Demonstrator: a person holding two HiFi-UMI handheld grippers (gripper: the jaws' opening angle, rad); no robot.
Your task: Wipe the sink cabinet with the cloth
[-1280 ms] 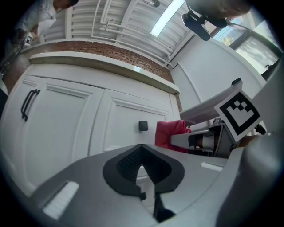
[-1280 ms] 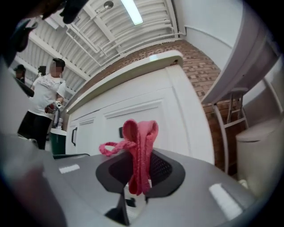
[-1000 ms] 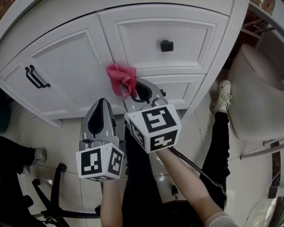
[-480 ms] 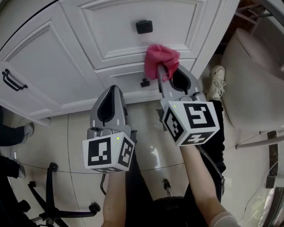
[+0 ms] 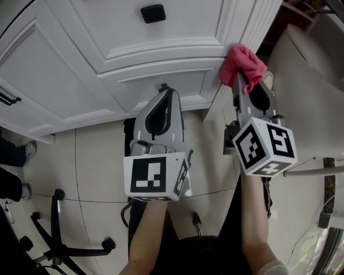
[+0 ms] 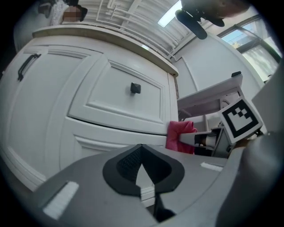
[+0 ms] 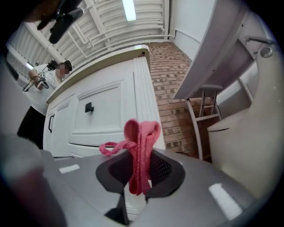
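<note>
Should the left gripper (image 5: 164,91) drift forward, its tips, shut together on nothing, could knock the white panelled wooden sink cabinet (image 5: 107,70), since they point at its lower panel from close by at the frame's centre. Further right, the pink terry cloth (image 5: 242,62) is pinched by only a thin fold in the right gripper (image 5: 240,80); a hard drag over the cabinet's fluted right corner post (image 5: 244,24) might, I judge, tug it free or bunch it; past that edge the cloth would rub air, not cabinet.

At lower centre the left forearm runs straight up the frame, marker cube nearest the camera, jaws below the black square knob (image 5: 153,13). At right of centre the right forearm reaches further up, its 2 jaws clamped on the cloth. The cloth sits at the corner post in the upper right, seemingly pressed to it, though contact is not certain; this would fit a wiping stroke at the cabinet's right edge.
</note>
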